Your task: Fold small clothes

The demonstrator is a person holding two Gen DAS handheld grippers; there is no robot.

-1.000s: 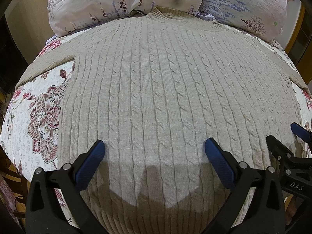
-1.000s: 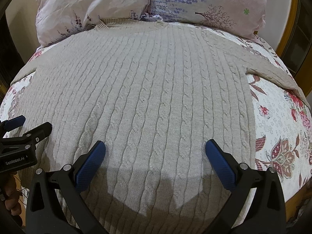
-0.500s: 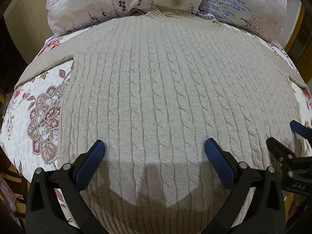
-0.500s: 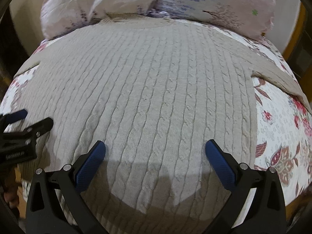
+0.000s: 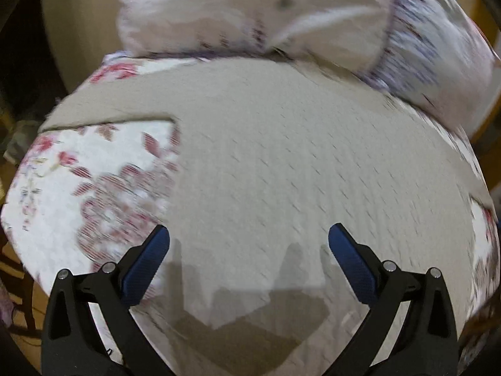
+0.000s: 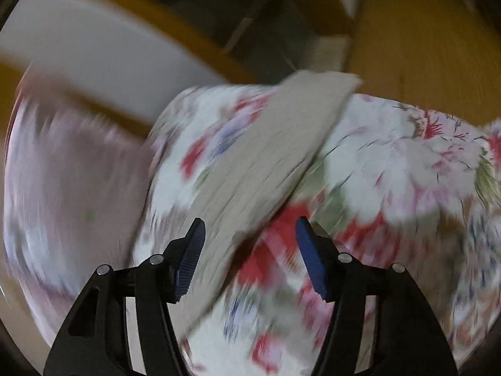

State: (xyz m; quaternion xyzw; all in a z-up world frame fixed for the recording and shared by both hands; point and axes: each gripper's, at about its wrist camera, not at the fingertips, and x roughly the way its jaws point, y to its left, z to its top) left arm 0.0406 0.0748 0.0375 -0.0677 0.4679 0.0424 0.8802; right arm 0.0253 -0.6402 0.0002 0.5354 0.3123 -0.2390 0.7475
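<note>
Lying flat on one floral bedspread (image 5: 62, 172), one beige sweater (image 5: 297, 156); two pillows (image 5: 250, 9); both tongs (image 5: 249, 250) (image 6: 250, 250) wide, empty.

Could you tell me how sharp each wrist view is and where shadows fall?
Left wrist view: motion-smeared sweater, the left gripper sharp, its dark shadow on the knit below. Right wrist view: heavier streaking across the sleeve and floral bedspread; right gripper crisp.
</note>
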